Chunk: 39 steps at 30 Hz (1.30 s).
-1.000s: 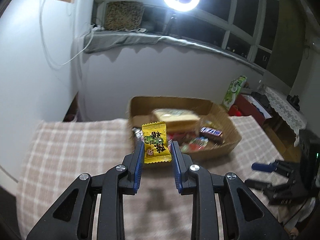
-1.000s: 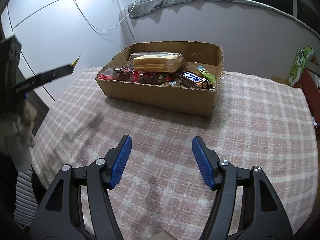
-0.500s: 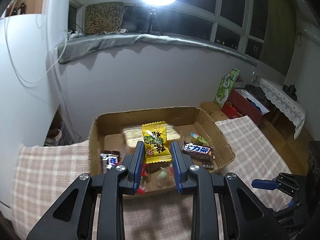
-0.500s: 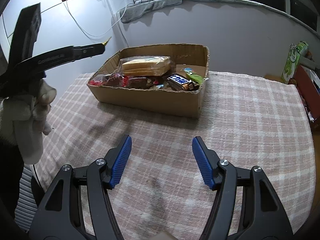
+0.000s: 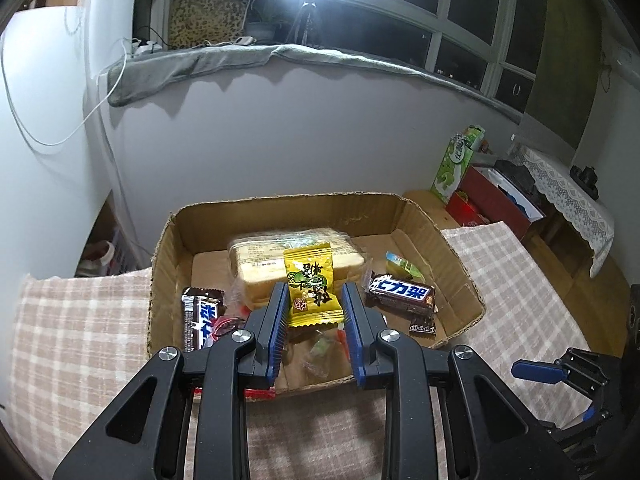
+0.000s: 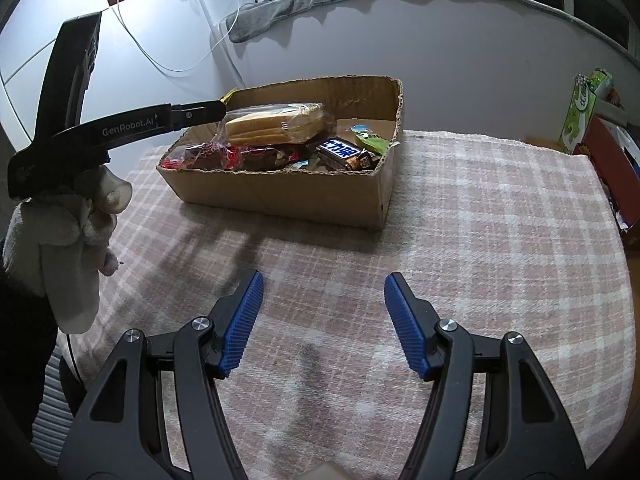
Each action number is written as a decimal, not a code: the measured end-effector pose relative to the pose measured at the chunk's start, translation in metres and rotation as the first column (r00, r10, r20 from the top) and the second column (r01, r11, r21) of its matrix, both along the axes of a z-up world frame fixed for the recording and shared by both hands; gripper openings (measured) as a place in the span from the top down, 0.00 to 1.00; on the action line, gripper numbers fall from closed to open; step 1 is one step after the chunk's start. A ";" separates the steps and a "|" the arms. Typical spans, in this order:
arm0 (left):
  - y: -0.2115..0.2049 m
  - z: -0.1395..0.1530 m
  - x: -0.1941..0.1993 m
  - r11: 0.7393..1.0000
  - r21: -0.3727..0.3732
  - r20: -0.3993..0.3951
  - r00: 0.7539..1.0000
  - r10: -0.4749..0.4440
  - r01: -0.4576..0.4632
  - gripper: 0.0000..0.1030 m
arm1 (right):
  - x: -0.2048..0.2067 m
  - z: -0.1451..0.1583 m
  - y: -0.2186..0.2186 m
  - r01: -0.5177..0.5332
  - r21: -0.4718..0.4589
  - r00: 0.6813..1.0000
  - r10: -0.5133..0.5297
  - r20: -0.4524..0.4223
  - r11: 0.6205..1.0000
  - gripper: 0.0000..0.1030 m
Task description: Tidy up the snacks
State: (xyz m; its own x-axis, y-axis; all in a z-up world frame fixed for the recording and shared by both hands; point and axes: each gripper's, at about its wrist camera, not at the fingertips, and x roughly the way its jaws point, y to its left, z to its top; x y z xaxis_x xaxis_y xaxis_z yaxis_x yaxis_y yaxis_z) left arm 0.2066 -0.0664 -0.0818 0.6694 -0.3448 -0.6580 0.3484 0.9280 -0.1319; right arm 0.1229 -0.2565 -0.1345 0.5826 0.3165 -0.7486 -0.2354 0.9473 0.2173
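The left gripper is closed down on a yellow candy packet, its blue pads pressing the wrapper from both sides, and holds it above the cardboard box. To its left in the box lies a dark chocolate bar; straight ahead, behind the packet, sits a clear-wrapped stack of biscuits; to its right lies a second chocolate bar, with a small green packet just beyond. The right gripper hangs over the checked tablecloth with jaws spread wide and nothing between them; the box stands ahead of it and slightly left, well apart
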 end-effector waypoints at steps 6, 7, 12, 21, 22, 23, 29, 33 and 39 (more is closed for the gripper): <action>0.001 0.001 -0.002 1.000 0.005 0.003 1.000 0.004 -0.004 0.63 | 0.000 0.001 0.000 0.002 -0.003 1.000 -0.002 0.005 1.000 0.36; 0.002 0.002 -0.003 1.000 0.002 0.006 1.000 0.007 -0.007 0.63 | -0.001 0.001 0.001 0.003 -0.004 1.000 -0.003 0.006 1.000 0.36; 0.008 0.012 -0.016 1.000 0.010 0.046 0.999 0.020 -0.021 0.63 | -0.006 0.008 0.001 0.006 -0.005 1.000 -0.006 0.015 1.000 0.36; 0.026 0.025 -0.047 0.999 -0.007 0.072 0.997 0.042 -0.041 0.60 | -0.015 0.021 0.012 -0.015 -0.010 0.999 0.015 0.042 1.000 0.36; 0.027 0.024 -0.050 0.999 -0.006 0.073 0.996 0.043 -0.043 0.59 | -0.016 0.022 0.014 -0.018 -0.009 0.999 0.018 0.043 1.000 0.36; 0.030 0.024 -0.054 0.999 -0.004 0.075 0.996 0.046 -0.046 0.58 | -0.018 0.022 0.016 -0.020 -0.011 0.999 0.021 0.045 1.000 0.36; 0.045 0.017 -0.080 0.997 -0.029 0.066 0.995 0.073 -0.072 0.56 | -0.028 0.031 0.025 -0.020 -0.036 0.997 0.023 0.072 0.999 0.36; 0.049 0.015 -0.101 0.996 -0.026 0.081 0.992 0.092 -0.090 0.47 | -0.035 0.036 0.027 0.002 -0.049 0.996 0.002 0.092 0.999 0.24; 0.053 0.017 -0.126 0.989 -0.036 0.117 0.982 0.148 -0.145 0.33 | -0.045 0.046 0.030 0.074 -0.098 0.988 -0.059 0.139 0.992 0.18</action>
State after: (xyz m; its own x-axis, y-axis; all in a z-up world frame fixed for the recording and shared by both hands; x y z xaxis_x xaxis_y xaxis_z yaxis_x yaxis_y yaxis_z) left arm 0.0804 -0.0136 -0.0645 0.7866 -0.2539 -0.5628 0.2238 0.9668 -0.1233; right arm 0.0783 -0.2264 -0.0887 0.6984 0.1990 -0.6875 -0.1918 0.9775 0.0881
